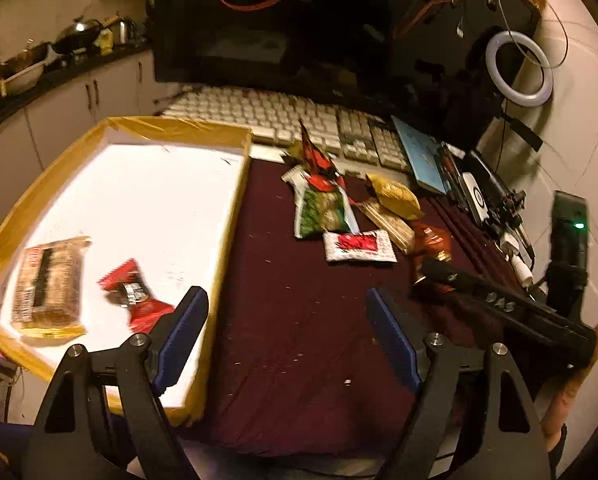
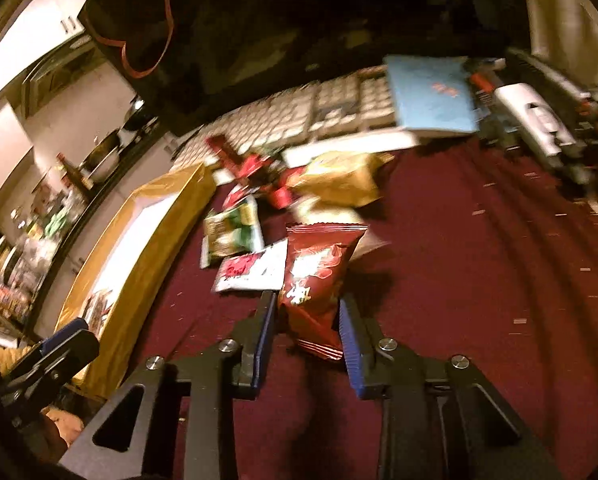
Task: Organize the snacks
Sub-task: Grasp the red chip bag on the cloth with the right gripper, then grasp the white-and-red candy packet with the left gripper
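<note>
While the right gripper (image 2: 307, 320) is closed about the lower end of a dark red crinkled foil snack packet (image 2: 317, 280), its blue-padded jaws are seen pinching the packet from both sides above the maroon tablecloth (image 2: 459, 300). Nothing is held by the left gripper (image 1: 287, 332), whose jaws are spread wide over the cloth just beside the shallow white tray with yellow taped rim (image 1: 235, 208). Two items are already lying in that tray: a brown rectangular wrapped biscuit pack (image 1: 47, 284) and a red twisted-end wrapper (image 1: 135, 296). Several packets remain heaped on the cloth near the cream keyboard (image 1: 275, 116), among them a green-and-white pouch (image 1: 323, 210), a white sachet with red print (image 1: 359, 246) and a gold foil bag (image 1: 397, 196). The step in hand is judged to be pick-up of the red packet. Next, a lift clear of the pile and a carry leftward over the rim would be required before release inside the tray.
</note>
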The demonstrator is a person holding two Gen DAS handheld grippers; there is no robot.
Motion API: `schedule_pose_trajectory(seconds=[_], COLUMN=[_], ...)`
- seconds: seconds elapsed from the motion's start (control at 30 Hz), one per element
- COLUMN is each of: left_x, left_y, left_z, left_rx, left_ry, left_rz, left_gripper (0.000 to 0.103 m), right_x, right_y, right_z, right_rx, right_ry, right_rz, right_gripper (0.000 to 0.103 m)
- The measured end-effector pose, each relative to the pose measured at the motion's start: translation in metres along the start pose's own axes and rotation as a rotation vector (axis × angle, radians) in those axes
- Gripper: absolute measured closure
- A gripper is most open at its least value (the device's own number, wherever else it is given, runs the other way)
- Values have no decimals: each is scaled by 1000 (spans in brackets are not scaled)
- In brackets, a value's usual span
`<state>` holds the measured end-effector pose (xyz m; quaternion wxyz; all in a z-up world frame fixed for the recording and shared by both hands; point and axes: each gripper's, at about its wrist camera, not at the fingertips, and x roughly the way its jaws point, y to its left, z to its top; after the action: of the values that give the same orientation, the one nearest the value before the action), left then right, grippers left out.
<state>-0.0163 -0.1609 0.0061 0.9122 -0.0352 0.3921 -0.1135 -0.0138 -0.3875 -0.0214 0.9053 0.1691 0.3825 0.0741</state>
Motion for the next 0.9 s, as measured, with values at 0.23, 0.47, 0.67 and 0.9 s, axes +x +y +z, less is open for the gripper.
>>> schedule_pose_trajectory(seconds=[0.23,0.47,0.67,0.9], left_x=[47,110,139,114], left_y=[-34,-72,-98,-83], left_z=[17,38,40,18], left_rx=[124,267,395,352], left_ry=[60,167,212,300], left_rz=[-34,-64,-101,-250], left_gripper=[21,21,21,21], right_x=[-4,2,2,1], right_y=[-28,-40,-37,-35], right_z=[15,16,15,14], right_rx=[17,46,32,24], right_ry=[-70,-68,-71,-80], right_rz=[-86,-31,-18,-6], right_gripper=[72,71,71,70])
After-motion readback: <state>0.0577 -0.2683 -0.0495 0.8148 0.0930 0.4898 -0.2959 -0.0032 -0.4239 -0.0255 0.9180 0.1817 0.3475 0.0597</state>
